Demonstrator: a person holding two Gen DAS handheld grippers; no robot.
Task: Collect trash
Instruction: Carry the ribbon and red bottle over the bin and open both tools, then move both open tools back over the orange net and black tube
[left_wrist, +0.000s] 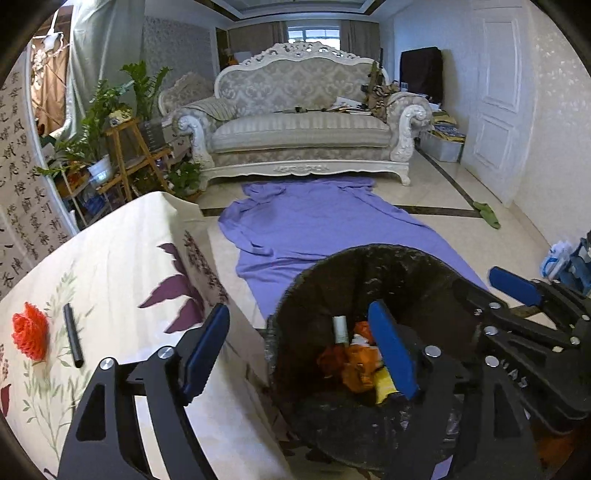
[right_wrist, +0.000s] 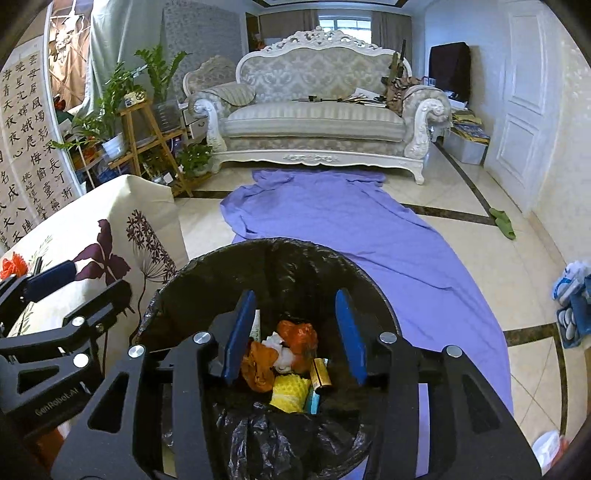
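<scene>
We had both grippers over the bin (right_wrist: 280, 258), which stood on the floor beside the counter (left_wrist: 122, 258), lined with a black bag. Our right gripper (right_wrist: 295, 336) hung above the bin mouth, its fingers parted about halfway with nothing between them; the trash (right_wrist: 291, 354) lay below in the bottom, a heap of orange wrappers, white tissue, a yellow piece and a small gold tube. Our left gripper (left_wrist: 299, 347) stood wide open and empty, one finger over the counter edge, the other over the bin.

Two things remained on the counter at about nine o'clock from the left gripper: a red flower-like piece (left_wrist: 29, 332) and a black stick (left_wrist: 72, 334) just beside it.

We judged the risks as these. The two grippers sat close together, and a swing toward the counter could knock them against each other. A finger dipping low could snag the loose bag and pull it off the rim. The thin stick could roll away from a grasp, and the flower-like piece could crush or slip.
</scene>
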